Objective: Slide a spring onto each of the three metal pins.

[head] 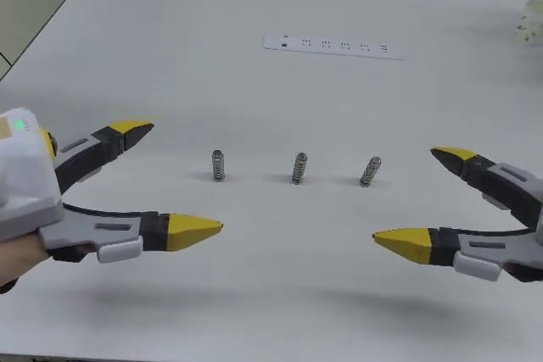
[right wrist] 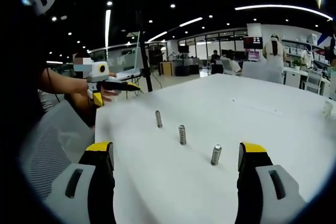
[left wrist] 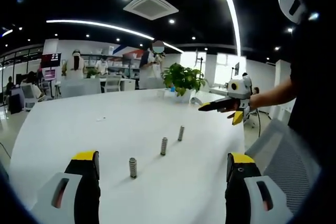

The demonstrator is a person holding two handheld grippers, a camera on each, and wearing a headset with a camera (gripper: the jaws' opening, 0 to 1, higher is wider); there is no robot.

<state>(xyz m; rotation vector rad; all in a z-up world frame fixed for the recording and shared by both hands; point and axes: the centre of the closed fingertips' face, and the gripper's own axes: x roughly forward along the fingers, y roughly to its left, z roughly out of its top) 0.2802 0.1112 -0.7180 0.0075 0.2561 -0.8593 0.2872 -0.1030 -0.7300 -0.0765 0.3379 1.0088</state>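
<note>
Hovering over the white table [head: 280, 294], two grippers sit along the bottom of the head view, both empty.

Left gripper [head: 174, 177]: lower left, jaws spread wide, yellow tips pointing toward frame centre.

Right gripper [head: 414, 197]: lower right, jaws likewise spread wide, nothing between them.

Three springs stand in a row at mid-frame, between the grippers and touching neither: left spring [head: 218, 165], middle spring [head: 299, 168], right spring [head: 371, 170]. The first two are upright, the last leans slightly. Pins inside them are too small to make out.

Power strip [head: 333, 46]: flat on the table at upper centre, well apart from the row.

Left gripper view: the row runs from lower centre up toward the right, with the right gripper at mid-right. A potted plant [left wrist: 182, 80] stands beyond the table's far edge.
</note>
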